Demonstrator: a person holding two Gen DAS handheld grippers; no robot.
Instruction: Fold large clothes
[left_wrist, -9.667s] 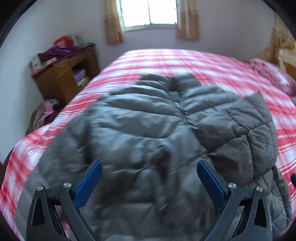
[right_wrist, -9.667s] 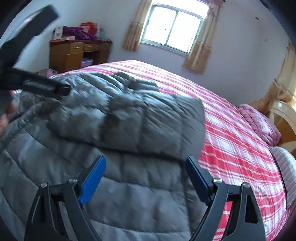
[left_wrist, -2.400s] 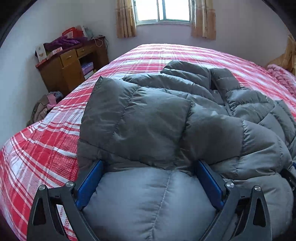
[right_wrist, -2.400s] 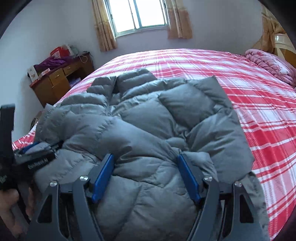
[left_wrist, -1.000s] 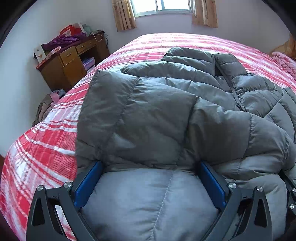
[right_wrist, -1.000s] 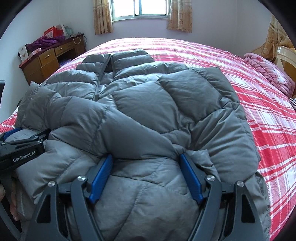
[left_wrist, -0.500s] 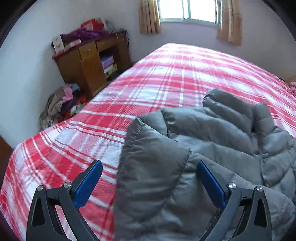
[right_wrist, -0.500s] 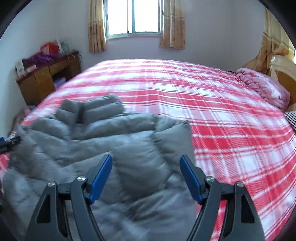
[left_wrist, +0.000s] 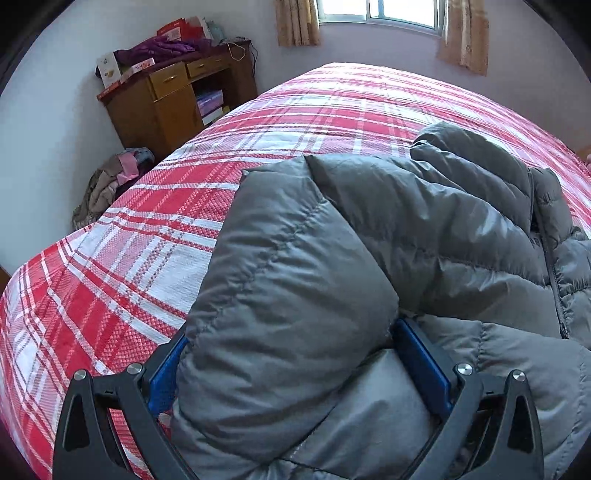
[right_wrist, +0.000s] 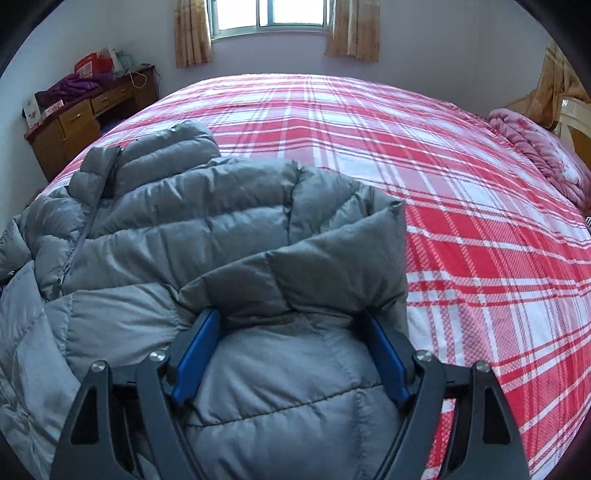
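My left gripper (left_wrist: 291, 373) sat low over the grey puffer jacket (left_wrist: 424, 258), its blue fingers (left_wrist: 424, 369) spread wide with a thick roll of the jacket bulging up between them. The padding pressed against both fingers, but I could not tell whether they truly pinched it or only straddled it. My right gripper (right_wrist: 291, 350) stood the same way on the jacket's other side: fingers (right_wrist: 195, 350) wide apart, a fold of grey quilting filling the gap and lapping over the tips.

The jacket (right_wrist: 184, 240) lay on the red-and-white checked bed cover (right_wrist: 461, 221), bunched toward the near edge of the bed. Its collar (right_wrist: 147, 151) pointed away from me, toward the window (right_wrist: 266, 14), and the zip (left_wrist: 550, 266) ran down the middle between my two grippers. A folded sleeve or side panel was laid over the body on each side, right where each gripper sat.

Beyond the collar the cover stretched bare toward the far wall. On my right it ran bare as far as the pink blanket (right_wrist: 535, 147) at the bed's far corner. On my left the bed's edge dropped off near a wooden desk (left_wrist: 173, 99) and a heap of clothes (left_wrist: 110, 181) on the floor.
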